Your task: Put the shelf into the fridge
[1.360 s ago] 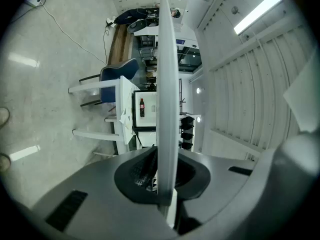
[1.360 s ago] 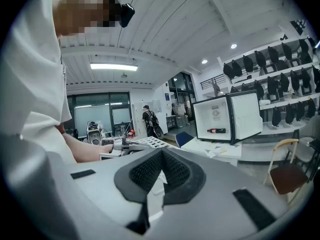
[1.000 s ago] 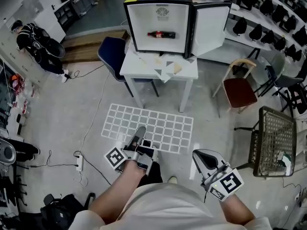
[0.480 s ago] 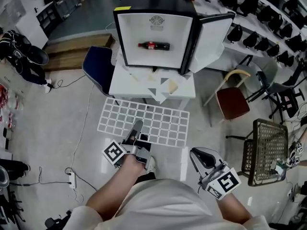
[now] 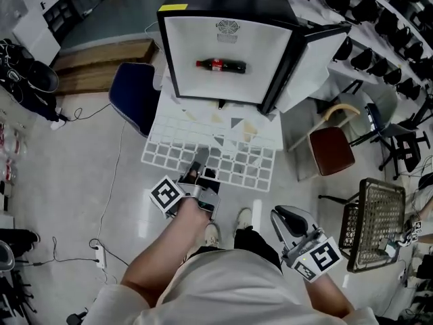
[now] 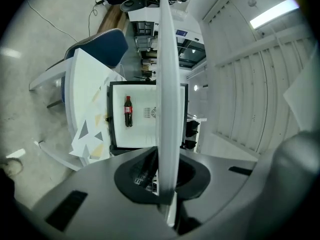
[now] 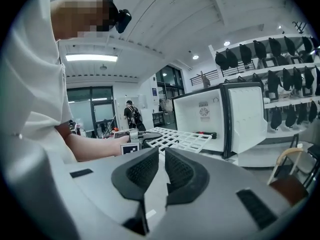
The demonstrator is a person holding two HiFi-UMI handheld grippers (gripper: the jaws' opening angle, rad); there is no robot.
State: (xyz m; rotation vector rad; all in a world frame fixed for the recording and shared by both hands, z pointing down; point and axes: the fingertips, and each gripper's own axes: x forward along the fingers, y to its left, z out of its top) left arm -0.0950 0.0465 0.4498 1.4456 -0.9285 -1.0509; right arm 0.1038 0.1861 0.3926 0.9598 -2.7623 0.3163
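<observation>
A white wire-grid shelf (image 5: pixel 237 158) is held level by its near edge in my left gripper (image 5: pixel 197 180), which is shut on it. Its far part hangs over the small white table (image 5: pixel 272 135) in front of the open black fridge (image 5: pixel 226 46). A cola bottle (image 5: pixel 221 66) lies inside the fridge. In the left gripper view the shelf (image 6: pixel 167 84) shows edge-on, running from the jaws toward the fridge (image 6: pixel 142 119). My right gripper (image 5: pixel 292 223) hangs low at the right, shut and holding nothing. The right gripper view shows the shelf (image 7: pixel 180 139) before the fridge (image 7: pixel 210 119).
The fridge door (image 5: pixel 312 56) stands open to the right. A blue chair (image 5: pixel 132 93) is left of the table, a red-seated wooden chair (image 5: pixel 331 149) to its right. A wire basket (image 5: pixel 375 223) stands at far right. A cable and power strip (image 5: pixel 100 252) lie on the floor at left.
The shelf has been carried forward from over the floor to over the table's front. The fridge and table have come nearer. The right gripper stays low beside the body.
</observation>
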